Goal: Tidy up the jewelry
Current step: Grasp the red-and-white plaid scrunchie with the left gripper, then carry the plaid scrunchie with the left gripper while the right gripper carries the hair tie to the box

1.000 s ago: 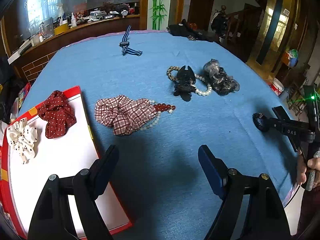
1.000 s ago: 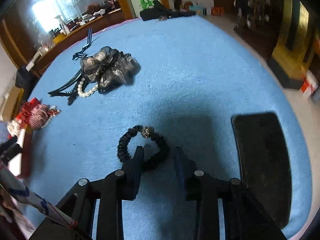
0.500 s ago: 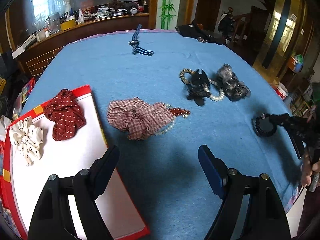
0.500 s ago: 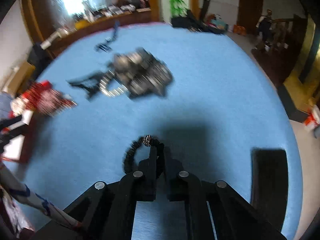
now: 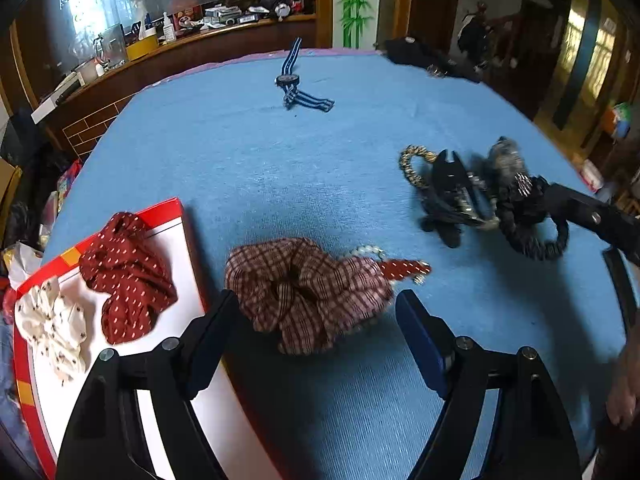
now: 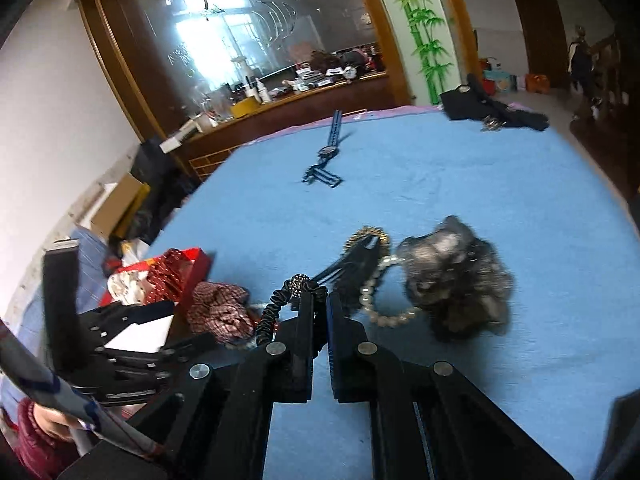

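The right gripper (image 6: 319, 300) is pinching the black hair tie (image 6: 280, 304) at centre frame (hanging loose); it risks snagging the pearl strand (image 6: 376, 300). The left gripper (image 5: 316, 312) is gaping wide, empty, around the plaid scrunchie (image 5: 304, 288).

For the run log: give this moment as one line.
right gripper: shut on black hair tie, lifted | left gripper: open, by plaid scrunchie | red tray: two scrunchies

Black hair tie (image 6: 280, 304) now off the table, in right claw (image 6: 320, 300), nearer the tray (image 5: 176, 216).
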A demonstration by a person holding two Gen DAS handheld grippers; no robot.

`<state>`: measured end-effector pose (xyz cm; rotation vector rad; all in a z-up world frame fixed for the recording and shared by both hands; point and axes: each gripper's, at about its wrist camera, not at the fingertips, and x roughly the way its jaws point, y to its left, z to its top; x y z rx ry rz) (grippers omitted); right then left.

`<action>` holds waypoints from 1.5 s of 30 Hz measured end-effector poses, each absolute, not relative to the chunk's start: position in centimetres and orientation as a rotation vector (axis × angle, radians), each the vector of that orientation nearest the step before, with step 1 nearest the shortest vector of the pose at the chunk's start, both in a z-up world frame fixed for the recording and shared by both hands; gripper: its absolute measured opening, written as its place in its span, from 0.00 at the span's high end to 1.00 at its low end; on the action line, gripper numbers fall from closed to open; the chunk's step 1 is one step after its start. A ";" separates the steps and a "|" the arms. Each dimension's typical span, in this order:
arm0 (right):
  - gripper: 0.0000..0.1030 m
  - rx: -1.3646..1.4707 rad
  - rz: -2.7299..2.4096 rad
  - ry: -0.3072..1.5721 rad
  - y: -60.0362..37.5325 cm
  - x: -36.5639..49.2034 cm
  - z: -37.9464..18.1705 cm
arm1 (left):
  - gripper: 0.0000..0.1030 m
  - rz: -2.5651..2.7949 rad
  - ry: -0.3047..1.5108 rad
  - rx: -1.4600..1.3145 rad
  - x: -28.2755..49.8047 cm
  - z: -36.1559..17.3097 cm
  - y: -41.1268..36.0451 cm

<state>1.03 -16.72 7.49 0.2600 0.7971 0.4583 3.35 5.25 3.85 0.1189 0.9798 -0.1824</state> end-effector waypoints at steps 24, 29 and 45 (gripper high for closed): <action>0.93 0.305 0.516 0.751 -18.3 0.8 7.4 | 0.83 -0.207 0.889 -0.072 3.0 6.7 5.4; 0.93 0.295 0.516 0.739 -18.3 0.6 7.6 | 0.83 -0.215 0.847 -0.037 1.1 7.2 4.1; 0.93 0.271 0.541 0.711 -17.6 -0.1 8.0 | 0.83 -0.222 0.812 -0.055 -1.7 8.1 4.5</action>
